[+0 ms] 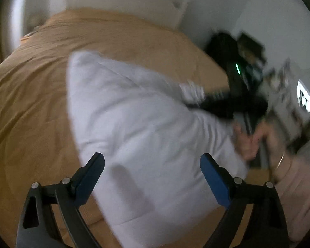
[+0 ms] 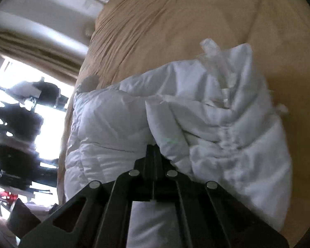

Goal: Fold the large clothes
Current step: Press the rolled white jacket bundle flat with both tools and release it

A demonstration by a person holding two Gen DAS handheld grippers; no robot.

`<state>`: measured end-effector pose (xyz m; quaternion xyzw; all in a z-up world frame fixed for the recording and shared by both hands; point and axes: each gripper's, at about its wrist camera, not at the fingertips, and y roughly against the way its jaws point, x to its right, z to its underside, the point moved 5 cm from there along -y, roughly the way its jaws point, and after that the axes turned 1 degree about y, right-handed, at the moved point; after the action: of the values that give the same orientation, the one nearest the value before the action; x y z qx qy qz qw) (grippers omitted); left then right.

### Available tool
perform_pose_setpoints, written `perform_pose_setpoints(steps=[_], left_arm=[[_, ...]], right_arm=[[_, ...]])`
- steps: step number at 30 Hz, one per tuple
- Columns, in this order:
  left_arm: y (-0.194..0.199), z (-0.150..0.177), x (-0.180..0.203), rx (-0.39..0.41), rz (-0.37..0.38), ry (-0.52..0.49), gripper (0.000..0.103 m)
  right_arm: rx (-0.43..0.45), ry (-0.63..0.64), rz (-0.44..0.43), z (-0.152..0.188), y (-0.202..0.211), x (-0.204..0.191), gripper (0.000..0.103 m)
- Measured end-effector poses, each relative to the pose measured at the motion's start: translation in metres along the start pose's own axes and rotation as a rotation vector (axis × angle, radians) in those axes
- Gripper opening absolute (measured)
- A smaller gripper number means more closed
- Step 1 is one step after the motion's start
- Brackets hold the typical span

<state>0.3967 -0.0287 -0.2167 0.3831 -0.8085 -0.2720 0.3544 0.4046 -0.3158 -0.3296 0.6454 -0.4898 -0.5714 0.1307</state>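
Your left claw (image 1: 153, 177) hangs wide open with nothing in it over the white padded garment (image 1: 138, 128) spread on the tan bed (image 1: 31, 103), while your right claw (image 2: 154, 150), ahead and to its right, is pinched fully closed on a fold of that garment.

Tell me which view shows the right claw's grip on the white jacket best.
The right wrist view: the right claw is shut, its tips pinching a fold of the white padded jacket lying on the tan bedspread. The left wrist view shows that claw only as a blurred dark shape at the jacket's far edge, beyond the open left claw.
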Motion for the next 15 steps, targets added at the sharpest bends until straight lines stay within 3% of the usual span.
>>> perform_pose_setpoints(steps=[1, 3, 4, 9, 12, 13, 15], left_arm=[[0.002, 0.002, -0.005, 0.004, -0.006, 0.020, 0.095], [-0.016, 0.018, -0.011, -0.090, -0.013, 0.035, 0.094], [-0.025, 0.027, -0.010, -0.131, -0.030, 0.029, 0.094], [-0.029, 0.047, -0.003, -0.107, -0.064, 0.015, 0.097], [-0.033, 0.051, -0.006, -0.114, -0.061, 0.023, 0.098], [-0.033, 0.055, -0.007, -0.120, -0.052, 0.029, 0.099], [-0.035, 0.064, -0.006, -0.138, -0.049, 0.019, 0.100]], right_arm=[[0.019, 0.003, 0.020, 0.005, 0.008, 0.003, 0.000], [0.057, 0.013, 0.037, 0.016, 0.024, 0.002, 0.000], [0.083, 0.032, 0.040, 0.014, 0.031, -0.019, 0.006], [0.237, 0.280, -0.044, 0.080, 0.092, -0.086, 0.008], [0.215, 0.398, 0.075, 0.121, 0.081, -0.095, 0.008], [0.177, 0.422, 0.182, 0.137, 0.069, -0.082, 0.008], [0.139, 0.399, 0.218, 0.158, 0.056, -0.058, 0.008]])
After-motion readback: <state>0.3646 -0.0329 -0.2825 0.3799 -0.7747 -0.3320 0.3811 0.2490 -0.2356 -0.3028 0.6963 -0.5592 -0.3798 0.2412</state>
